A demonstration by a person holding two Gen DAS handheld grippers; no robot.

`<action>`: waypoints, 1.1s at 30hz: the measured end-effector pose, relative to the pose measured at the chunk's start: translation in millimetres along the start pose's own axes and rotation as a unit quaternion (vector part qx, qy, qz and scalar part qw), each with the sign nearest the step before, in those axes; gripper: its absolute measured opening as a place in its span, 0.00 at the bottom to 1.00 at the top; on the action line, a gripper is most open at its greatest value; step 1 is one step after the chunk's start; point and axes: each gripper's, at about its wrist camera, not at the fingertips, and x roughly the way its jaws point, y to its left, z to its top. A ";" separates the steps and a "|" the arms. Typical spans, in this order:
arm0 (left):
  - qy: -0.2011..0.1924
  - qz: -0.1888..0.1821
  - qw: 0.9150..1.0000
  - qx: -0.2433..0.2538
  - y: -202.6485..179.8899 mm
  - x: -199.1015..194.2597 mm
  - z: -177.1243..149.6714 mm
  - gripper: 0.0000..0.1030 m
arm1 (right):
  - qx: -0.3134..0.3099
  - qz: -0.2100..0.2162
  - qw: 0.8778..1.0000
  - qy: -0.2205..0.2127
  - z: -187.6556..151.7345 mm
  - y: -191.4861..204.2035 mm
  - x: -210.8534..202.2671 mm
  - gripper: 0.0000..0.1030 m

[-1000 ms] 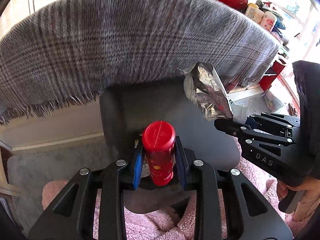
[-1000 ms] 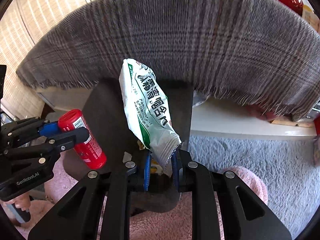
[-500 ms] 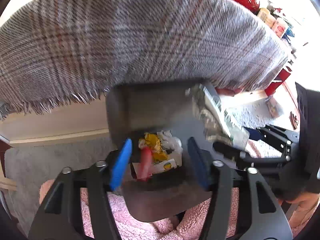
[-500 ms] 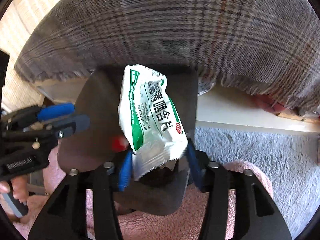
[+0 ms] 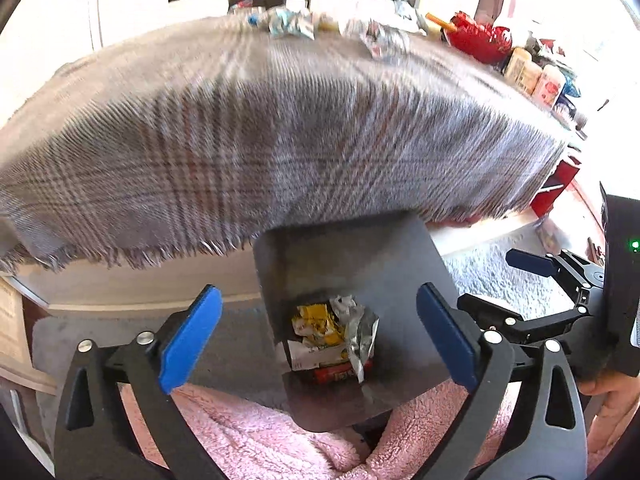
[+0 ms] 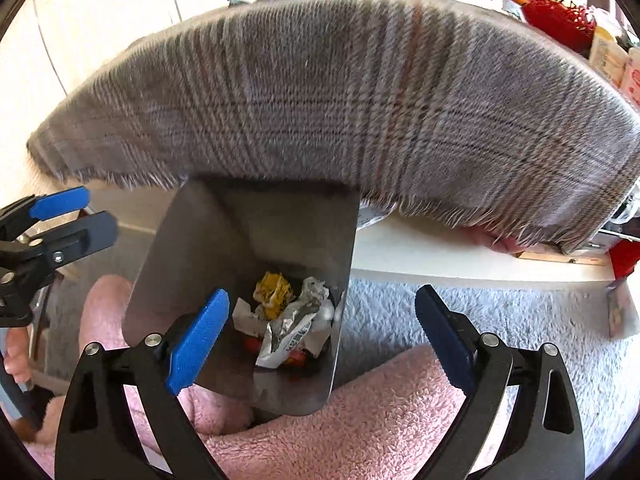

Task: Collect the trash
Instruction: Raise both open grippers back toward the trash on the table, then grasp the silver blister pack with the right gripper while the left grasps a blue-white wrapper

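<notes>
Here the left gripper (image 5: 316,336) and the right gripper (image 6: 322,338) hang over the bin (image 5: 360,256), each at about 6 o'clock in its own view. The fingers (image 5: 190,338) of both are spreading apart, with nothing between them.

The bin is a dark, open-topped container with smooth walls, standing between the pink fleece (image 6: 380,420) and the counter. At its bottom lie a crumpled foil-lined packet (image 6: 290,332), a yellow wrapper (image 6: 274,290) and a red tube (image 5: 334,372), the tube mostly buried.

The trash left to collect, crumpled wrappers (image 5: 292,24), sits at 12 o'clock on the far top of the counter, on the plaid cloth (image 5: 280,128). These wrappers look light, soft and crushable, with slick film surfaces. The recommended hold is across a bunched fold rather than a flat face.
</notes>
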 end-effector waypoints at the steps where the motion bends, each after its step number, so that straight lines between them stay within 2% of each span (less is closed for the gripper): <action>1: -0.004 0.002 1.000 0.000 1.7 -5.3 -0.4 0.92 | 0.000 -0.002 1.000 -0.003 1.3 0.5 -2.6 0.92; 8: -0.031 0.017 0.999 0.008 10.6 -31.4 9.4 0.92 | -0.003 -0.015 0.999 -0.036 17.5 -0.6 -28.4 0.92; 12: -0.045 0.025 0.999 0.011 18.7 -42.5 18.7 0.92 | -0.001 -0.025 0.997 -0.068 40.0 -2.7 -45.4 0.92; 19: -0.061 0.047 0.997 0.012 34.1 -49.0 50.2 0.92 | 0.005 -0.016 0.993 -0.115 86.8 -1.2 -64.6 0.92; 25: -0.071 0.053 0.996 0.014 47.9 -44.3 77.2 0.92 | 0.019 -0.016 0.989 -0.144 126.8 -0.7 -63.6 0.92; 30: -0.067 0.053 0.996 0.001 60.4 -33.1 95.6 0.92 | 0.029 -0.008 0.989 -0.147 155.2 7.6 -47.2 0.92; 32: -0.062 0.053 0.997 -0.001 65.4 -26.5 102.9 0.92 | 0.032 -0.006 0.989 -0.143 168.6 12.2 -35.5 0.87; 33: -0.060 0.052 0.997 0.000 67.3 -23.5 105.8 0.92 | 0.034 -0.003 0.990 -0.138 173.4 13.5 -29.4 0.79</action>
